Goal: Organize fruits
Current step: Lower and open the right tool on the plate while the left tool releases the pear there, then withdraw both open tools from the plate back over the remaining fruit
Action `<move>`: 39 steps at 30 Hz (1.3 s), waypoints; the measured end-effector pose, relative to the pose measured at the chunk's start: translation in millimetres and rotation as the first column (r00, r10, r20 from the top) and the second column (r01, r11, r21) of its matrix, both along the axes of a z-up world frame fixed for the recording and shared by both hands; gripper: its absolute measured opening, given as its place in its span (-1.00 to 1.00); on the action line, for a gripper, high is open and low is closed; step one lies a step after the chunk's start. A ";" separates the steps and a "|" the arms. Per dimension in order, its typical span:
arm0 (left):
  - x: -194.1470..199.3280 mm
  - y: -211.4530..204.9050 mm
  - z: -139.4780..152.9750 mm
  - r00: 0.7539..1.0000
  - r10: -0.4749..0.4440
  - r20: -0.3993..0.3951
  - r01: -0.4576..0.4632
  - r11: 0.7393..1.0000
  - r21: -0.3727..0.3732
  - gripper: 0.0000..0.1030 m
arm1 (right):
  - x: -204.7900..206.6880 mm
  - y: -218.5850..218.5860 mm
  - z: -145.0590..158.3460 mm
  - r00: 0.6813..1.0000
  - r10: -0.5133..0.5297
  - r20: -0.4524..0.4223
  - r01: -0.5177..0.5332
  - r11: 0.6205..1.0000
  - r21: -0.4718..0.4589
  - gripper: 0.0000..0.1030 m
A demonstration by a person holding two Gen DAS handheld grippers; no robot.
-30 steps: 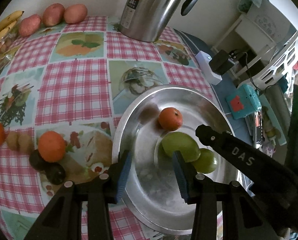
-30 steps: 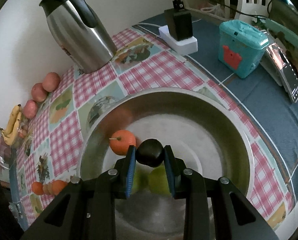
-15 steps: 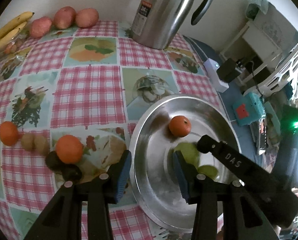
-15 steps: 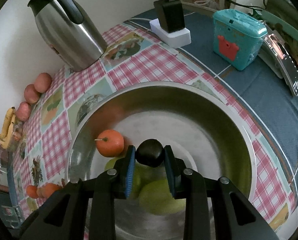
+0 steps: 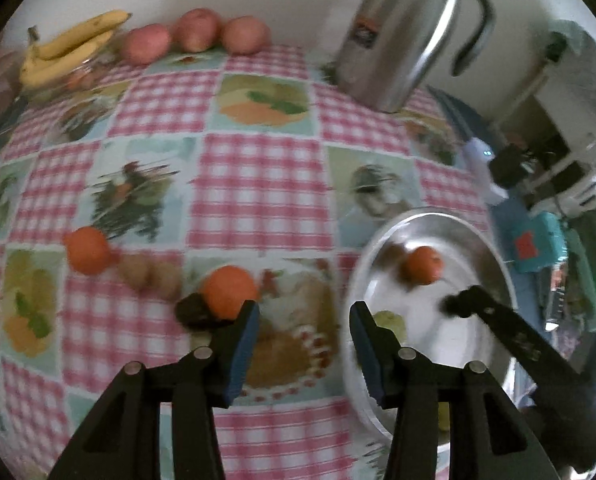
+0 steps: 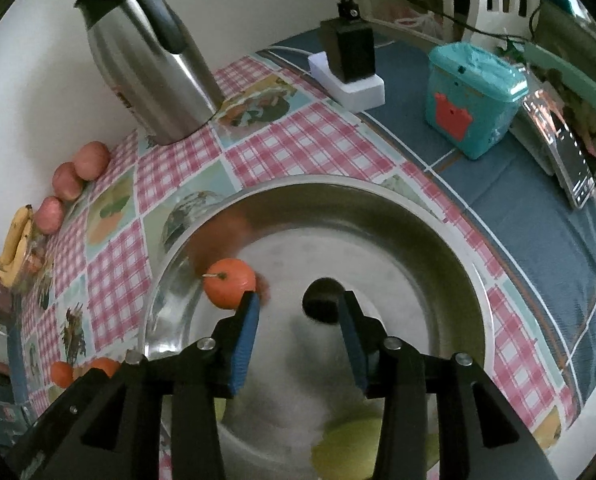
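My right gripper (image 6: 297,312) hangs over the steel bowl (image 6: 438,236), its jaws having just been opening; a dark fruit (image 6: 322,299) sits at the tip of the right-hand jaw, and I cannot tell whether it still touches the pad. An orange (image 6: 229,282) lies in the bowl just behind the left-hand jaw, and a green fruit (image 6: 350,450) shows at the lower edge of the frame, also in the bowl.

In the left wrist view, my left gripper (image 5: 302,322) hovers above the checked cloth (image 5: 257,184) on the desk, jaws spread and having just been opening, nothing between them. It sits in the lower centre of the frame, between the bowl (image 5: 494,248) at the right and a second orange (image 5: 229,295) at the left, which touches a dark fruit (image 5: 195,313). Further left lie two brown fruits (image 5: 149,276) and a third orange (image 5: 86,250). Bananas (image 5: 69,46) and three red fruits (image 5: 195,34) line the upper left edge. A steel kettle (image 5: 402,36) stands at the upper right. The view is blurred.
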State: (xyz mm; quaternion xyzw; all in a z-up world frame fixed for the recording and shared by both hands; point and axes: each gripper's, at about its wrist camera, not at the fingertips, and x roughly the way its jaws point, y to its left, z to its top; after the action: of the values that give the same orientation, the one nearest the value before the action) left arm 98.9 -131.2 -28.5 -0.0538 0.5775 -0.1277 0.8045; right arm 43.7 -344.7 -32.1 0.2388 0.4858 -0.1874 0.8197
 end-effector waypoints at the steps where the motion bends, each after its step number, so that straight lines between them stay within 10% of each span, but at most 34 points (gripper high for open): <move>1: 1.3 4.8 -1.2 1.000 0.013 -0.008 -0.013 1.000 0.007 -0.01 | -0.1 2.6 1.2 1.000 0.008 -0.006 -0.008 1.000 -0.005 -0.18; 34: 8.1 63.0 5.9 0.991 0.133 0.009 -0.133 0.985 0.109 0.33 | 2.7 74.6 16.3 0.972 0.228 -0.052 -0.230 0.973 -0.036 -0.17; 39: 8.6 62.7 3.6 0.992 0.129 0.016 -0.130 0.982 0.138 0.46 | 4.5 74.4 11.4 0.972 0.223 -0.076 -0.226 0.973 -0.042 0.09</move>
State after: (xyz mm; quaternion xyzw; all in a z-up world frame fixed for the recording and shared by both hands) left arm 107.5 -68.5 -24.9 -0.0347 0.5773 -0.0349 0.8150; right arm 48.2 -270.3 -20.7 0.1551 0.5335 -0.1140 0.8236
